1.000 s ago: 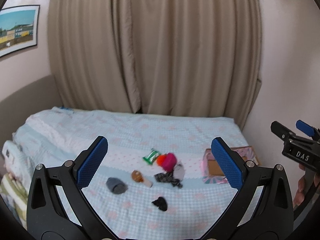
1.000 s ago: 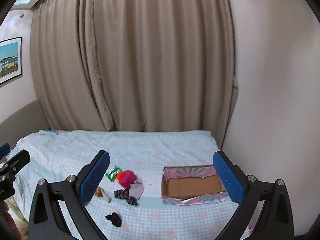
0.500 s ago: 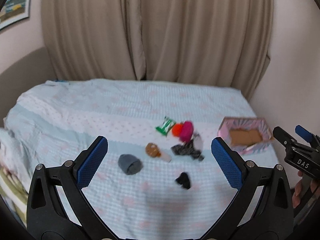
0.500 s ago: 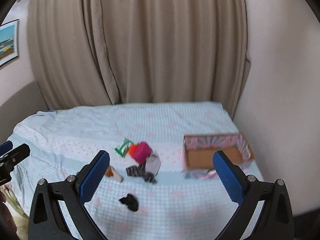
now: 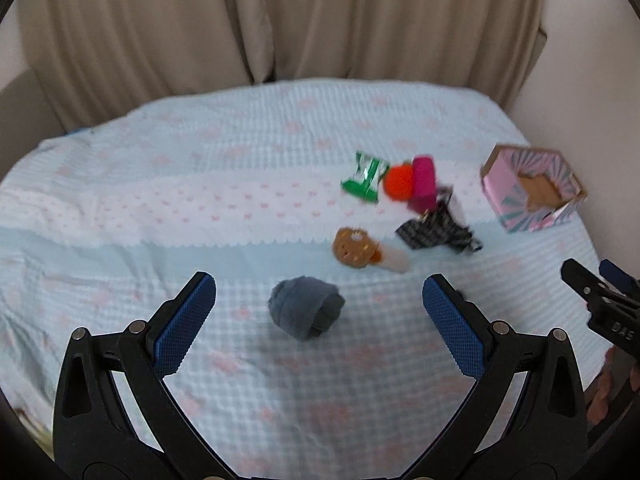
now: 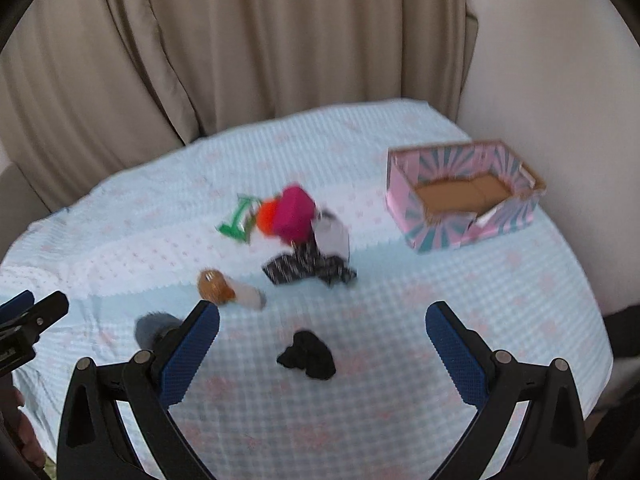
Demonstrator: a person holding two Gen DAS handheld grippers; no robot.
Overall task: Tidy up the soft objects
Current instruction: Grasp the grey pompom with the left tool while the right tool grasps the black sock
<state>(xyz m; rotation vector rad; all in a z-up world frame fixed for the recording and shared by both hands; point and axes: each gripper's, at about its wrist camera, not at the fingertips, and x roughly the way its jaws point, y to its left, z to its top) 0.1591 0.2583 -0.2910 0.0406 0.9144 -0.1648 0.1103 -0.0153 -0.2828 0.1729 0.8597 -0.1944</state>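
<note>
Both grippers have dropped closer to the bed [image 5: 120, 200] — left gripper [image 5: 318, 304] spread over the grey sock roll [image 5: 306, 306], right gripper [image 6: 322, 328] spread above the black sock [image 6: 308, 354]; pickups look imminent, box [image 6: 460, 196] empty.

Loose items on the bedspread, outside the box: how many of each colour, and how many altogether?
Grey: 2, the rolled bundle and the pale piece
Black: 1, the small scrunched piece
Black-and-white patterned: 1
Pink: 1
Orange: 1
Green-and-white: 1
Brown with white end: 1
Total: 8
</note>
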